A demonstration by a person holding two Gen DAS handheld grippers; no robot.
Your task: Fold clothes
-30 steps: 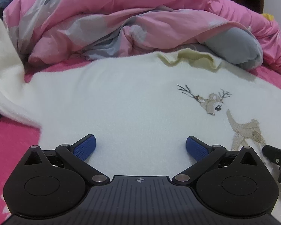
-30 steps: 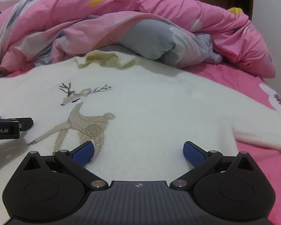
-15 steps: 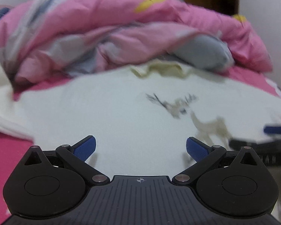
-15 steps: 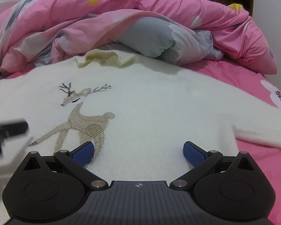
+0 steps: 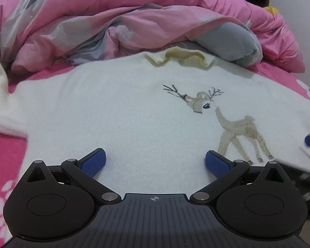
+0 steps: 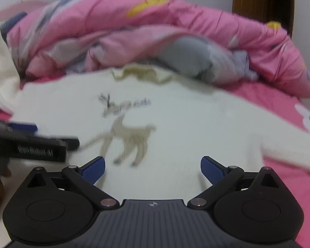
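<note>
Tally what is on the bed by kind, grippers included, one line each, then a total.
White sweaters with a deer design: 1
Pink and grey duvets, bunched behind the sweater's collar: 1
Grippers: 2, the left gripper and the right gripper, each above the sweater's lower part, nothing between their fingers; the right one's fingers are closing.
Total: 4

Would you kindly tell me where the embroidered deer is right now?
The beige embroidered deer sits on the white knitted sweater's front, right of centre in the left wrist view, below the ribbed collar.
</note>
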